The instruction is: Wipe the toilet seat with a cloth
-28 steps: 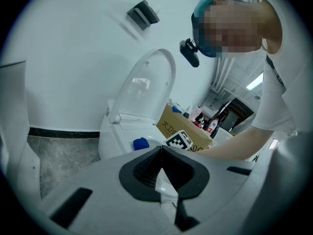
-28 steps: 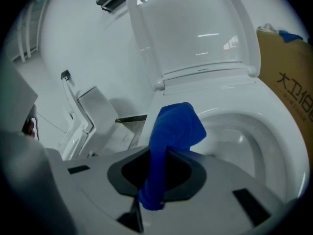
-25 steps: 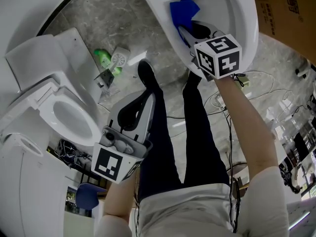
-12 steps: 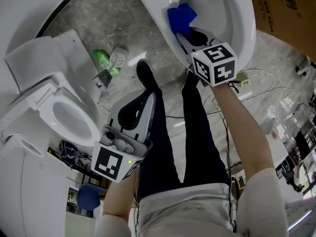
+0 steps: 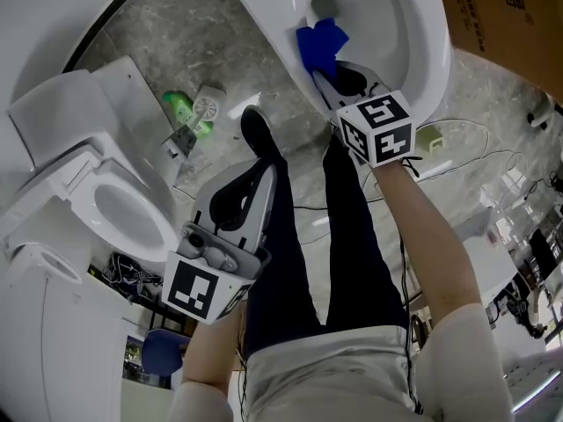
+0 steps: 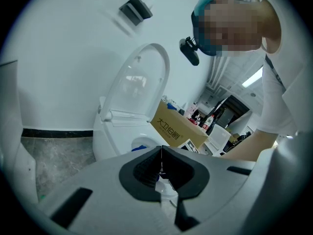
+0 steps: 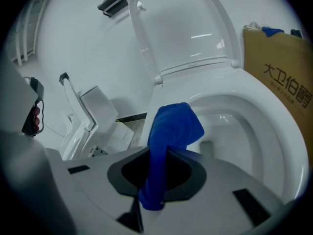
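The cloth [image 5: 321, 42] lies on the left rim of the toilet seat [image 5: 424, 47], pinched in the right hand-held gripper [image 5: 327, 69]. A cardboard box [image 5: 501, 16] stands to that toilet's right. A second toilet [image 5: 132, 209] sits well to the left, with a bottle [image 5: 180, 105] on the floor [image 5: 220, 33] between them. The left hand-held gripper [image 5: 261, 172] hangs over the person's legs [image 5: 290, 262].

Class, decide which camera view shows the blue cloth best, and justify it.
The right gripper view: the blue cloth fills the centre, clamped between the jaws. The head view shows it small, against the toilet seat. The left gripper view shows only a sliver of it above its shut jaws.
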A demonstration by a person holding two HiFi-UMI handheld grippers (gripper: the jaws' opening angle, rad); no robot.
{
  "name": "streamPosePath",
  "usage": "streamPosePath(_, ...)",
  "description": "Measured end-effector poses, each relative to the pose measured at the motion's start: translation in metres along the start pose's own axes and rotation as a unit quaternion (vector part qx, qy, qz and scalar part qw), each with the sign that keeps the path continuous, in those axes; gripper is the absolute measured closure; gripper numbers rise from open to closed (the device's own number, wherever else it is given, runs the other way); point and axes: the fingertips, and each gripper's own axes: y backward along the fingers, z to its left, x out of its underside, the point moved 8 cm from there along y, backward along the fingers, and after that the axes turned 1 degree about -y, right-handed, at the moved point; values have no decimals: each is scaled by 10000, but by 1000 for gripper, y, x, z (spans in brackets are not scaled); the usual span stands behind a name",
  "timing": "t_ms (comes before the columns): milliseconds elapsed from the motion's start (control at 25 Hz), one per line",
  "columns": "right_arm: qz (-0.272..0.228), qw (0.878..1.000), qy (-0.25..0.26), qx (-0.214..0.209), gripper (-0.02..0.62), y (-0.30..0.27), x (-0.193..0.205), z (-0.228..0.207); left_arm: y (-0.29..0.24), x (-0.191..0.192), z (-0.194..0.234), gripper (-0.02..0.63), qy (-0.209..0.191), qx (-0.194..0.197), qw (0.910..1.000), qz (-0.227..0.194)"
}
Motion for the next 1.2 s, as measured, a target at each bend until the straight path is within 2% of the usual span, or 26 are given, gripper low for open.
streamPosePath(1200,126,9998,-122,116,541,36,47,-5,-8,11,-26,597,-128,45,9999,38)
